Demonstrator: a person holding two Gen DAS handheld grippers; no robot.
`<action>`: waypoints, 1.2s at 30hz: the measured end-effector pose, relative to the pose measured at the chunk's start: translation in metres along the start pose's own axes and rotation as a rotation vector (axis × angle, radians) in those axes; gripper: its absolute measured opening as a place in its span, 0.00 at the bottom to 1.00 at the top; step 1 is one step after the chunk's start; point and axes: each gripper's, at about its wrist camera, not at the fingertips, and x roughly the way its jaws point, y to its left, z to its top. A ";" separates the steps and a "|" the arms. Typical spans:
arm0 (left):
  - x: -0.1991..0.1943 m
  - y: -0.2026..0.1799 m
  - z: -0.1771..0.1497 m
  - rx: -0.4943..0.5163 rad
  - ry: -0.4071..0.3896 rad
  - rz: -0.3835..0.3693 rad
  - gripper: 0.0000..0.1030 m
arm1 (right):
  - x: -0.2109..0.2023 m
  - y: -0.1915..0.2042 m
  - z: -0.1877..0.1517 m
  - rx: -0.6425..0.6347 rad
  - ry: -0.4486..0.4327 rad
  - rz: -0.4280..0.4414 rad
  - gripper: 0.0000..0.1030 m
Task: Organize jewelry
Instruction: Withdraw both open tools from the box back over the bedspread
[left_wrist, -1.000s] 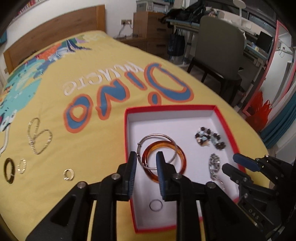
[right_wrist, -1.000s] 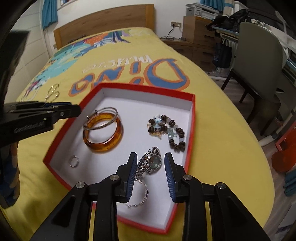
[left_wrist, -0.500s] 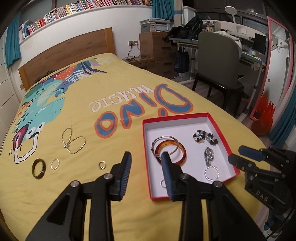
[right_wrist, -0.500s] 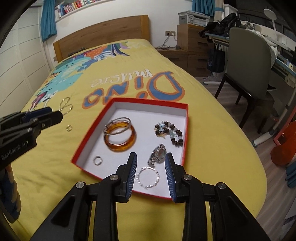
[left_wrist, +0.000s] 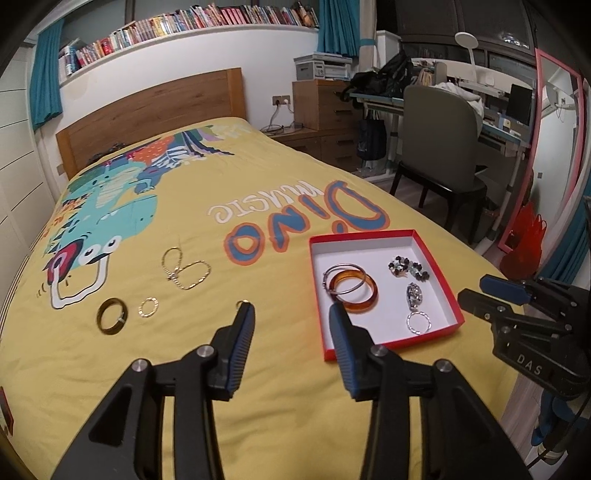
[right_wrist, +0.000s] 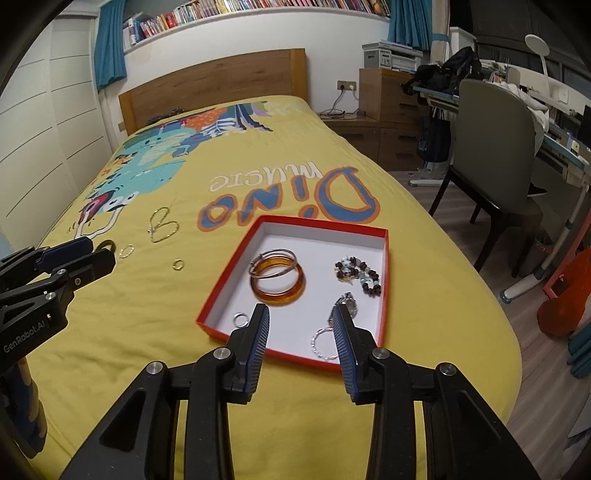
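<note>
The left gripper (left_wrist: 291, 319) is held above the bedspread (left_wrist: 258, 369), its jaws spreading wider and nothing caught between them. Just past the tip of its left finger a small gold ring (left_wrist: 242, 303) is seen, partly hidden. Farther out to the left of the jaws lie a thin gold hoop (left_wrist: 148, 307), a dark band (left_wrist: 112, 316) and a gold chain (left_wrist: 183, 268), all loose on the cloth.

The right gripper (right_wrist: 300, 319) is likewise empty and its jaws are opening. Beyond its jaws lies the red box (right_wrist: 291, 220); inside it an amber bangle (right_wrist: 277, 282) with a silver bangle (right_wrist: 273, 263) across it, a beaded bracelet (right_wrist: 356, 275), a silver watch (right_wrist: 349, 304) and a small silver ring (right_wrist: 240, 319) are counted.

The pieces left outside are judged light and hard, likely to slip or sink into the soft quilt. The rings would best be pinched across the band, edge to edge. The chain is limp; a bunched section would be the safest hold, or it will trail and snag.
</note>
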 end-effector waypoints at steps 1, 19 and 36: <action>-0.004 0.002 -0.002 -0.003 -0.003 0.003 0.39 | -0.003 0.002 0.000 -0.001 -0.002 0.001 0.35; -0.077 0.054 -0.032 -0.062 -0.064 0.075 0.39 | -0.055 0.058 -0.011 -0.037 -0.054 0.040 0.38; -0.046 0.134 -0.113 -0.178 0.076 0.114 0.39 | -0.031 0.126 -0.023 -0.080 -0.004 0.164 0.41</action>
